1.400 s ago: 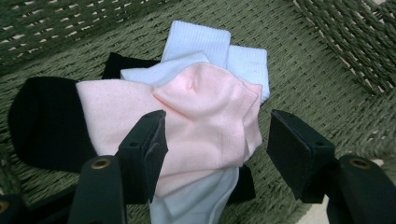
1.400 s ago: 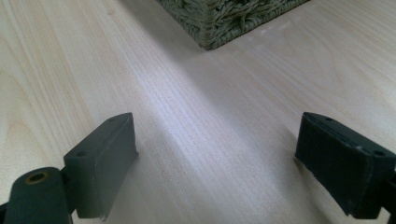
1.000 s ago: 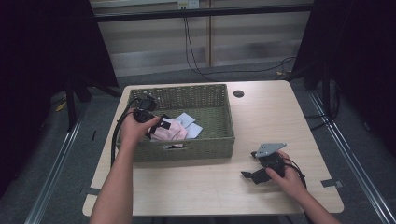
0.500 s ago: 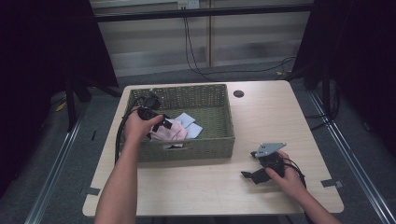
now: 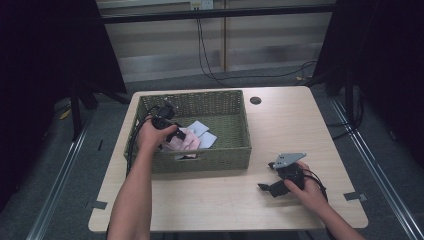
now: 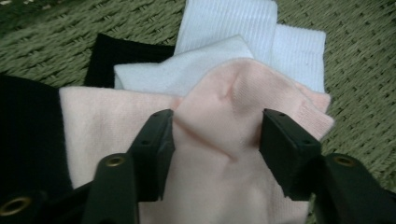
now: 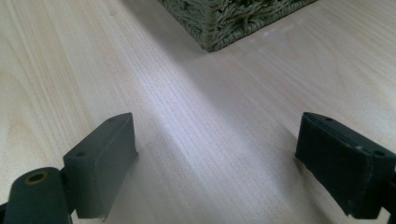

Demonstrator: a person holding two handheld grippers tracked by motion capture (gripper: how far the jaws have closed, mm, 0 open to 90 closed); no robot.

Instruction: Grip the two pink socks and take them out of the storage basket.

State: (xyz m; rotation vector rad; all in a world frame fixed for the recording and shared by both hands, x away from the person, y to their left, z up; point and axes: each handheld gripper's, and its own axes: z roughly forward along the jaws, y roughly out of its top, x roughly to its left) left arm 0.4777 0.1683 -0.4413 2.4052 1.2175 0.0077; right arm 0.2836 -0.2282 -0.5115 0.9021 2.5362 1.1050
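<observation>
Left gripper: down in the basket, jaws just now closing around a raised fold of the pink sock; pads pressing its sides, so pinched on it.
Sock: lies on top of the pile at the basket's left half, overlapping a white sock and a black one.
Risk: the fold looks shallow (only a bunched ridge between the pads), so a lift might let it slip out; the jaws could also catch the white sock beneath and drag both.
Textures: socks soft, fine-knit, ribbed at the white cuff; basket coarse green weave, rectangular, stiff-walled.
Right gripper: resting on the table well right of the basket, jaws wide apart, nothing between them.
Table: pale wood grain, smooth.
</observation>
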